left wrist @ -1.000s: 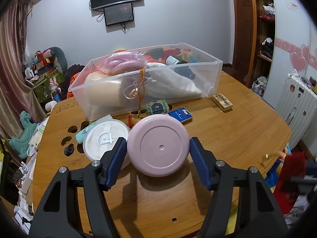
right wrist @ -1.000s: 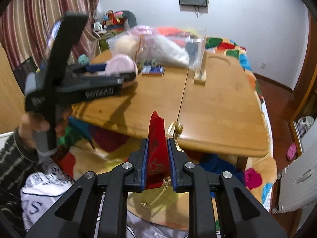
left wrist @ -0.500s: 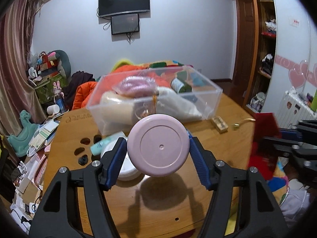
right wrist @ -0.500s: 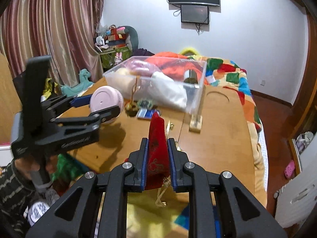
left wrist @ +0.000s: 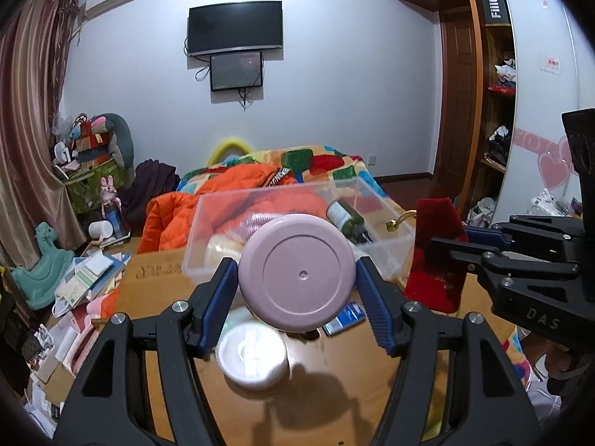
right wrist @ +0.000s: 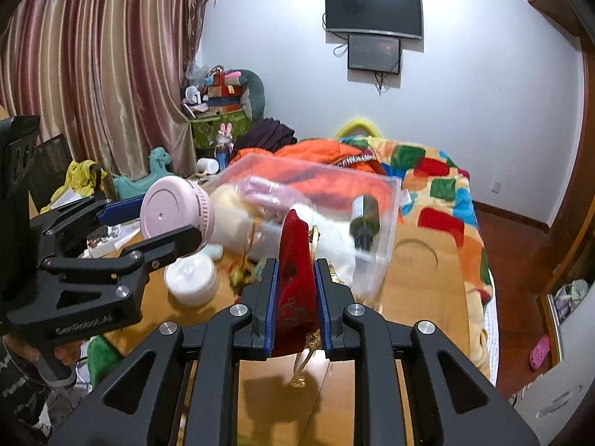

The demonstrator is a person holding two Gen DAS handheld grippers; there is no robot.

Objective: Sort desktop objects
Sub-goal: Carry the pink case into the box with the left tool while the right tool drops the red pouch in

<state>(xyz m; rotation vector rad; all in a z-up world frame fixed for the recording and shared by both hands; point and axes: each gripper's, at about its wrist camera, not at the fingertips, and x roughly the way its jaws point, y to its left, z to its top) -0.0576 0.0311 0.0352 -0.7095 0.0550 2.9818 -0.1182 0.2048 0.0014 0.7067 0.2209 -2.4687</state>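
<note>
My left gripper (left wrist: pixel 295 278) is shut on a round pink jar (left wrist: pixel 296 272), its flat base facing the camera, held above the wooden table (left wrist: pixel 167 278). The same jar (right wrist: pixel 174 213) shows from the side in the right wrist view, in the left gripper (right wrist: pixel 160 223). My right gripper (right wrist: pixel 295 286) is shut on a red velvet pouch (right wrist: pixel 293 260) with gold cord, lifted over the table. That pouch (left wrist: pixel 435 256) appears at the right of the left wrist view. Beyond both stands a clear plastic bin (left wrist: pixel 379 200) with a dark green bottle (left wrist: pixel 346 219) and soft items inside.
A white round lid or tub (left wrist: pixel 254 356) and a blue packet (left wrist: pixel 346 316) lie on the table below the jar. A bed with a colourful blanket (right wrist: pixel 438 178) and orange jacket (left wrist: pixel 208 200) lies behind the bin. Clutter and a teal toy (left wrist: pixel 37 267) sit at left.
Both grippers have risen with their loads and neared the bin. The jar has come up off the table. The red pouch has come up from below the table edge to over the table.
</note>
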